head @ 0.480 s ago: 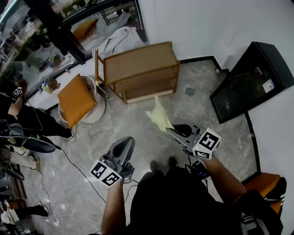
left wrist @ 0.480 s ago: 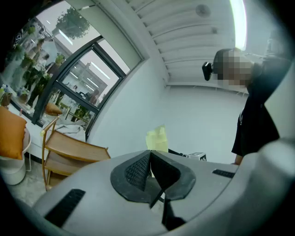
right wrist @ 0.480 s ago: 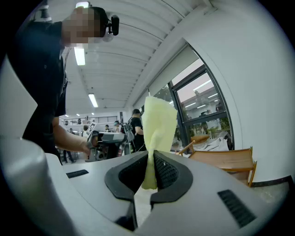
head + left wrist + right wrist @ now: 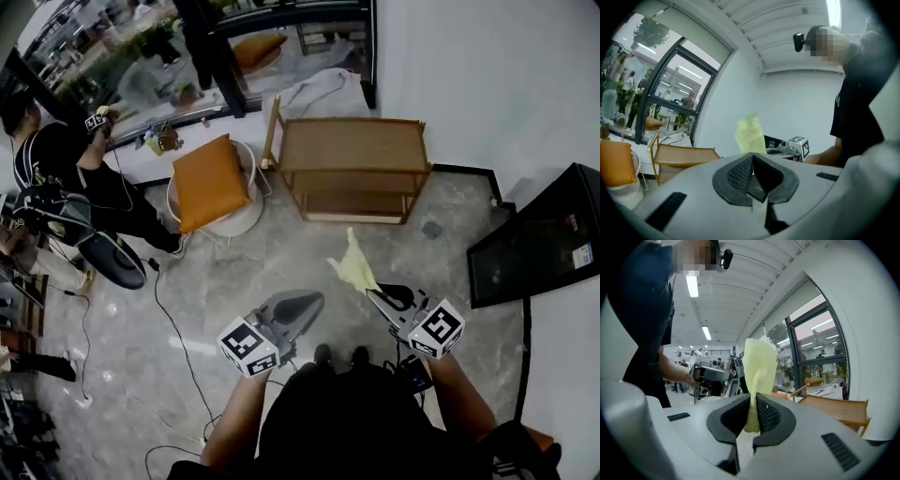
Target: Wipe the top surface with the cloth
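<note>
A wooden shelf unit (image 4: 352,145) stands against the white wall, its top surface bare. It also shows as the shelf unit (image 4: 679,154) in the left gripper view and the shelf unit (image 4: 839,406) in the right gripper view. My right gripper (image 4: 370,291) is shut on a pale yellow cloth (image 4: 354,265), which stands up from its jaws as the cloth (image 4: 758,373), some way short of the shelf. My left gripper (image 4: 314,298) is shut with nothing between its jaws, level with the right one over the floor.
A round white chair with an orange cushion (image 4: 208,183) stands left of the shelf. A black cabinet (image 4: 548,244) leans at the right wall. Cables (image 4: 173,328) run over the marble floor. A person (image 4: 66,178) with gear stands at far left.
The head view has shifted: the shelf now sits nearer the middle and more square-on. Both grippers have moved right and slightly down in view, the cloth still held.
</note>
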Demonstrator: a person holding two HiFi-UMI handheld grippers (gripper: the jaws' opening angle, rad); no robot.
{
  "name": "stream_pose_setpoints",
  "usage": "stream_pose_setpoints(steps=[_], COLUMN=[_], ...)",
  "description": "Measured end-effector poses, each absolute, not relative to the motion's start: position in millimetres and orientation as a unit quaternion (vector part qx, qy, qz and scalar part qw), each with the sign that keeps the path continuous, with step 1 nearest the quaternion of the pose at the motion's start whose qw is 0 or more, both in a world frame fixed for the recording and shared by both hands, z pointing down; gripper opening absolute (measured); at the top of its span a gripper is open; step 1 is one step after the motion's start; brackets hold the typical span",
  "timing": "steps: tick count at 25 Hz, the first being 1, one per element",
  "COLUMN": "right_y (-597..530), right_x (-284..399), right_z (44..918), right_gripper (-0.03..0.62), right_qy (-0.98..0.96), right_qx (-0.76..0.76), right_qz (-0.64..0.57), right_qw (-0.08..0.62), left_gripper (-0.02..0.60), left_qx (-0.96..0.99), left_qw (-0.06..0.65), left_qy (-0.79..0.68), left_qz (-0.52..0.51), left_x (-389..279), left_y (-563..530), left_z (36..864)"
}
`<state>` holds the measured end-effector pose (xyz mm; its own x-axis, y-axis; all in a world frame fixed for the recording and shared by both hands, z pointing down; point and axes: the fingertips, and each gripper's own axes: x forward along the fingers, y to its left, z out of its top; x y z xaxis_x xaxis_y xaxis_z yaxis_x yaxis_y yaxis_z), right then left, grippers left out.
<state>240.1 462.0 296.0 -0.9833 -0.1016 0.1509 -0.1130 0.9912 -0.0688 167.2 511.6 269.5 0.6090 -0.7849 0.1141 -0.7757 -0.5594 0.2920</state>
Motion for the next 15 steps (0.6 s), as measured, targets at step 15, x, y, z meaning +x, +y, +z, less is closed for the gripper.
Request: stream_pose_setpoints(steps=[15], right_y=[427.6], right_x=[279.7], right_z=[320.5], right_gripper=[0.034], right_qy=[-0.982], right_qx=[0.101], right_qz=[0.148], right_qw=[0.057], left_gripper=[0.011], left_qx=[0.87], left_qw=[0.21], left_qy=[-0.444], left_qz=[-0.048], left_x=[180.2], left_y=[485.2], left_z=[284.5])
